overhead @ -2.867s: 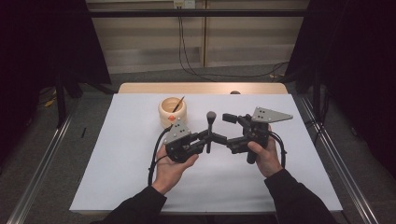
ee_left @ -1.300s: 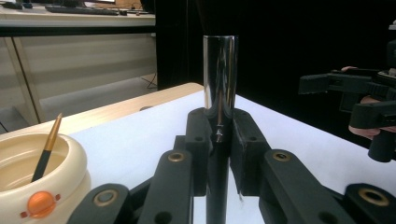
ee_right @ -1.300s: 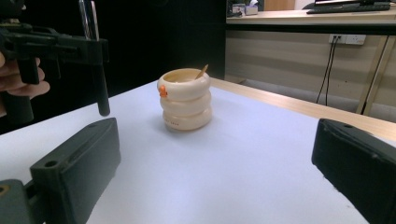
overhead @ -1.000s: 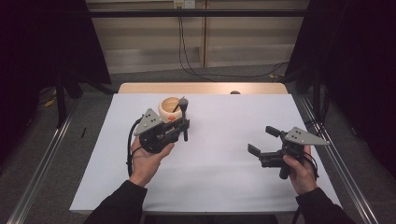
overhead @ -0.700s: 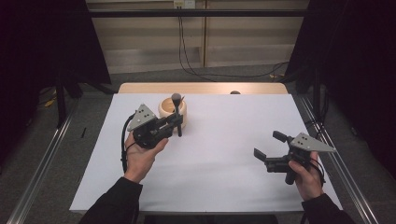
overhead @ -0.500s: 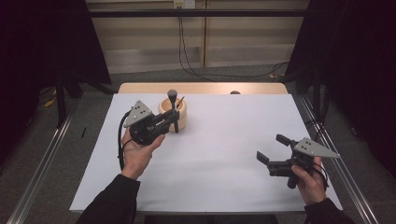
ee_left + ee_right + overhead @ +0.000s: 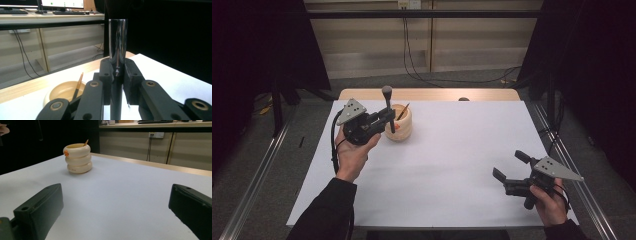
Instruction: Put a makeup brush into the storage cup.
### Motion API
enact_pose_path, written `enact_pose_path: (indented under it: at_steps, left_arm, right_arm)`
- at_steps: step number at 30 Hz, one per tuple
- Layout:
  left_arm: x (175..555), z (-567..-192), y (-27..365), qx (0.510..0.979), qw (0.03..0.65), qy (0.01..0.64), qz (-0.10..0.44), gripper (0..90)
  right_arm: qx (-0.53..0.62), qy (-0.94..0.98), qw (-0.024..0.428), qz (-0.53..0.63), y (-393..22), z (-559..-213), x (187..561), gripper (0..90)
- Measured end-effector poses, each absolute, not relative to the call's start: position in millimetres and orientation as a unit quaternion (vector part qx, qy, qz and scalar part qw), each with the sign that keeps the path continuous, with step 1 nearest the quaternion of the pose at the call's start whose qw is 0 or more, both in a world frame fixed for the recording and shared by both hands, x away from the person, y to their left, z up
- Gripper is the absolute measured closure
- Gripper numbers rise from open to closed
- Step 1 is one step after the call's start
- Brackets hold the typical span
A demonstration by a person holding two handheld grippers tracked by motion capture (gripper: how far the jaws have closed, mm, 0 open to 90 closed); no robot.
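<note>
A white sheet (image 7: 452,165) covers most of the wooden surface (image 7: 432,94), whose bare far edge carries a small dark object (image 7: 463,99). Beyond it, black cables (image 7: 422,60) hang down a pale wall panel onto grey floor. Metal rails (image 7: 257,175) run along the floor at left and right. Far off, monitors (image 7: 62,3) stand on a desk.

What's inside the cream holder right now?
The cream ringed holder holds one thin wooden stick with a dark tip, leaning on its rim. The left gripper, clamping an upright dark metal rod, covers part of the opening; the holder's bottom is hidden.
</note>
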State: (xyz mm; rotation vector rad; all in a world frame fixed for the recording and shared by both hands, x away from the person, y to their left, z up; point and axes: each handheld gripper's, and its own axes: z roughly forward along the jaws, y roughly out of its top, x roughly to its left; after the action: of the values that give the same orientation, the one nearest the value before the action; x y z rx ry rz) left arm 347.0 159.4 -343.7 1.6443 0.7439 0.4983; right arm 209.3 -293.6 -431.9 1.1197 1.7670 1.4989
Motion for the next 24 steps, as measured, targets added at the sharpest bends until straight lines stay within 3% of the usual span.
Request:
enact_pose_path:
  at_steps: [24]
  left_arm:
    - [393,-341,154,0.703,0.581,0.341,0.226,79.1]
  right_arm:
    - [0.413,0.65,0.29,0.568,-292,-443,205,0.0]
